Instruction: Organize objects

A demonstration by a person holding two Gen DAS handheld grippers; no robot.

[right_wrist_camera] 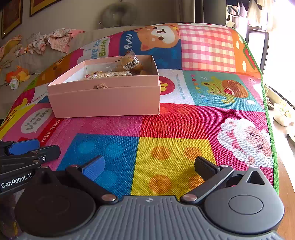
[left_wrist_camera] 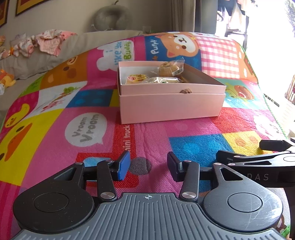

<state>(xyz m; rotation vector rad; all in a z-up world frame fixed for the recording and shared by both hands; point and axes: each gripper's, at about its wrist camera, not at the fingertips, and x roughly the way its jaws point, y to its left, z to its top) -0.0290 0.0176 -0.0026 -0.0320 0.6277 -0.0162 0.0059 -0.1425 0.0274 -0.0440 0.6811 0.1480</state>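
Observation:
An open pink box (left_wrist_camera: 171,109) sits on a colourful cartoon play mat (left_wrist_camera: 55,133). It also shows in the right wrist view (right_wrist_camera: 105,100), left of centre. Inside lie several wrapped snacks: a round pastry in clear wrap (left_wrist_camera: 170,68) and a long seeded bar (left_wrist_camera: 166,80), also seen as pastry (right_wrist_camera: 130,62) and bar (right_wrist_camera: 110,74). My left gripper (left_wrist_camera: 148,166) is open and empty, low over the mat, well short of the box. My right gripper (right_wrist_camera: 149,167) is open and empty, to the right of the left one (right_wrist_camera: 27,149).
A grey sofa with crumpled baby clothes (left_wrist_camera: 49,42) and a plush toy (right_wrist_camera: 17,75) lies behind the mat on the left. A neck pillow (left_wrist_camera: 112,17) hangs at the back. The mat's green edge (right_wrist_camera: 269,118) runs along the right, with small pots (right_wrist_camera: 282,114) beyond.

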